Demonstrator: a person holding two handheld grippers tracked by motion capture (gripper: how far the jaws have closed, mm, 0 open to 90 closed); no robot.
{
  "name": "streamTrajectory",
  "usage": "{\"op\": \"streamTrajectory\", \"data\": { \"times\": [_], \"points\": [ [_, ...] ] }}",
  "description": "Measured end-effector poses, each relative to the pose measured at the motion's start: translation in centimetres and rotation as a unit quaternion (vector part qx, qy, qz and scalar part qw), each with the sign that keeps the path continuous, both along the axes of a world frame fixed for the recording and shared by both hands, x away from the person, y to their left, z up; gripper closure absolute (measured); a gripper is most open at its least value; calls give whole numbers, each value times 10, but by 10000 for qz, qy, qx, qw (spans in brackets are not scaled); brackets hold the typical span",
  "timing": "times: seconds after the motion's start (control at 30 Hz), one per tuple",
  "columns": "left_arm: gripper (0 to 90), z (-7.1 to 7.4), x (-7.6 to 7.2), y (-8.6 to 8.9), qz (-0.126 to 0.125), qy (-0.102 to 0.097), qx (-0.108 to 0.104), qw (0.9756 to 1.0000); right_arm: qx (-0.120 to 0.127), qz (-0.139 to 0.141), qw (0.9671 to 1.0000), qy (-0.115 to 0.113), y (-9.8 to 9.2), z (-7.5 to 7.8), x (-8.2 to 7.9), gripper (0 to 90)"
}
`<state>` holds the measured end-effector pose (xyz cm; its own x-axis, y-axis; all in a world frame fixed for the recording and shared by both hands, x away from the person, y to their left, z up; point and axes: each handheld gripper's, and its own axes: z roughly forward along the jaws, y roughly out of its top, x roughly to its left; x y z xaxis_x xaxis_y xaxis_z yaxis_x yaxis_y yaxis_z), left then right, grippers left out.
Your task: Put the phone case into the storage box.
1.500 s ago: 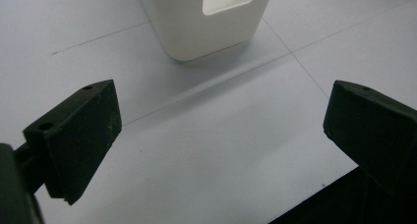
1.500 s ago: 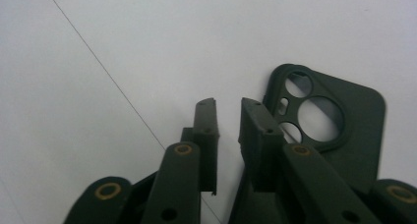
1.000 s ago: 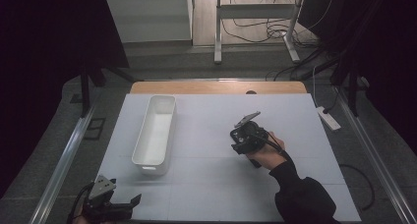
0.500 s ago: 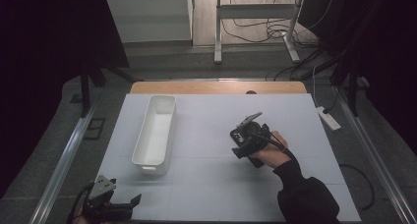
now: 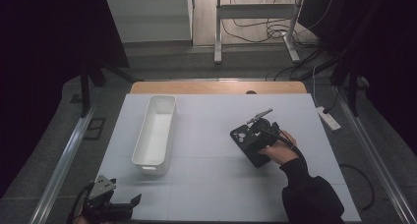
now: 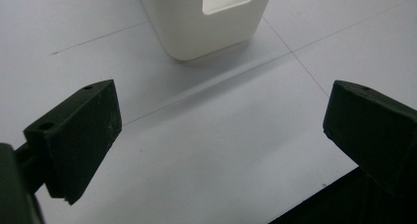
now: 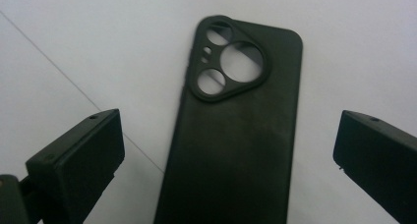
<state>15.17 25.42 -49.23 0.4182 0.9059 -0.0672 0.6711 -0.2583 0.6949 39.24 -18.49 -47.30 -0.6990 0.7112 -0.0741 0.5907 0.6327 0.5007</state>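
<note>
Looking at our right gripper [image 7: 231, 150]: its jaws have just been opening, now spread wide, and the black phone case [image 7: 236, 130] lies flat on the counter [image 7: 369, 47] between them, so we'd call it released.

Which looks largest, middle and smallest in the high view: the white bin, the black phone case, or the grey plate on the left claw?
1. White bin, clearly largest.
2. Black phone case, partly hidden by the right claw.
3. Grey plate on the left claw, smallest, though nearer the camera.
</note>
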Motion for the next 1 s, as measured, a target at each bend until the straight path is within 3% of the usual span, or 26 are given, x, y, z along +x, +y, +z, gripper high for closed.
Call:
{"op": "streamTrajectory", "data": {
  "times": [0.23, 0.43, 0.73, 1.0],
  "points": [
    [20, 0, 0, 0, -3, -5, -2, 10000, 156, -152, 9997, 147, -12, 0, 4, 0],
    [20, 0, 0, 0, -3, -3, -3, 10000, 47, -177, 9997, 148, -9, -5, 4, 0],
    [20, 0, 0, 0, -5, -4, -14, 10000, 68, -218, 9994, 271, -8, -21, 5, 0],
    [19, 0, 0, 0, -11, -9, -20, 10000, -263, -176, 9988, 382, -4, -39, 5, 0]
  ]
}}
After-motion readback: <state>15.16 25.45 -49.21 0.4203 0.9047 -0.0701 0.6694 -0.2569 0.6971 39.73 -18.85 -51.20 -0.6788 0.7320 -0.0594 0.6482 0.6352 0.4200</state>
